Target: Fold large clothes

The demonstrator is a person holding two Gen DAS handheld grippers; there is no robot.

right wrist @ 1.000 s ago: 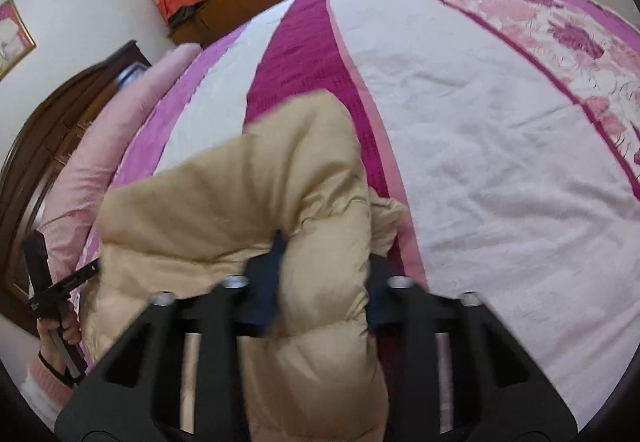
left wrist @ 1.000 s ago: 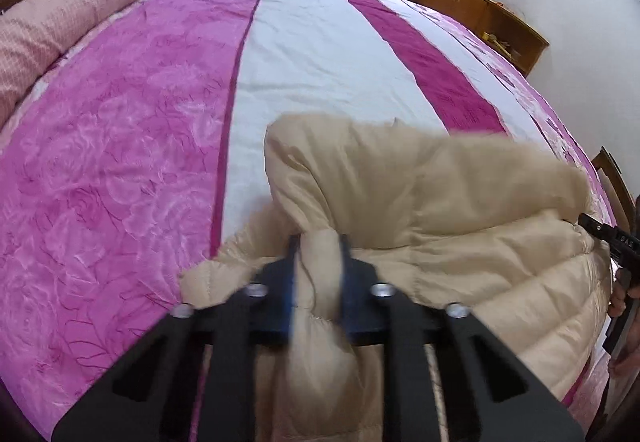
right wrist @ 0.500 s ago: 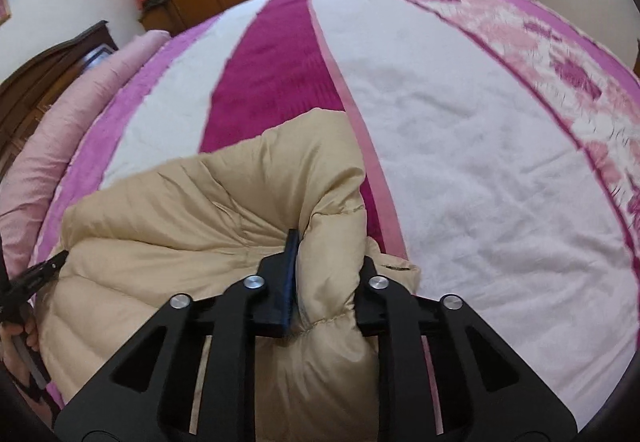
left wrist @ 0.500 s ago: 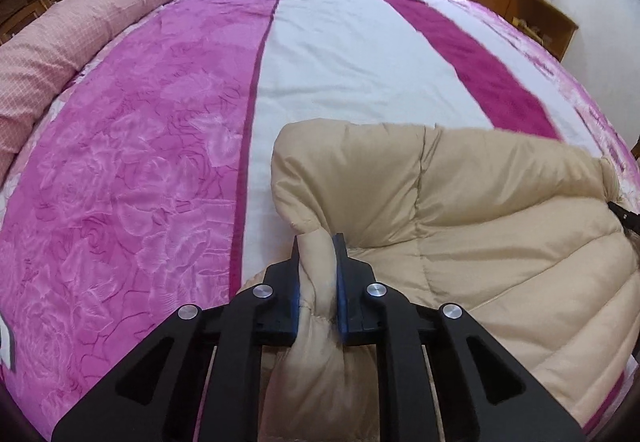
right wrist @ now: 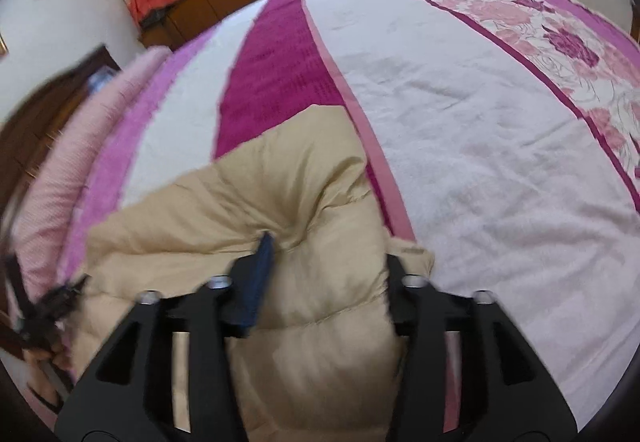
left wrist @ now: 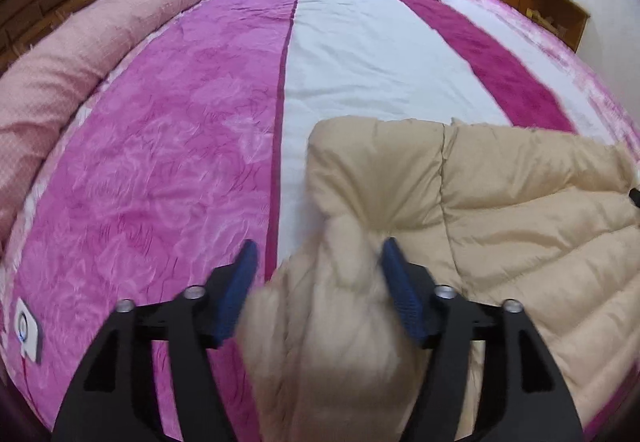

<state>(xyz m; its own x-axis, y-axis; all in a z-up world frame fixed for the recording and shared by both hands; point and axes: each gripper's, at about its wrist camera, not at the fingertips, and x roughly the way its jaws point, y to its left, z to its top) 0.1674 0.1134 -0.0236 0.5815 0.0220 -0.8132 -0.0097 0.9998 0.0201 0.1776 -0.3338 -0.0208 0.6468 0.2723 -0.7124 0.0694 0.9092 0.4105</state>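
Here the puffy beige quilted down jacket (left wrist: 500,209) lies on the pink-and-white striped bedspread (left wrist: 168,145), folds between the opening jaws of the left gripper (left wrist: 316,266) and right gripper (right wrist: 328,266), neither pinching.

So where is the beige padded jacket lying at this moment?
The beige padded jacket lies on the near part of the pink and white striped bedspread, low and to the right in the left wrist view, far from the rolled pink quilt along the bed's left edge.

Blurred jacket fold (left wrist: 340,322) between claws
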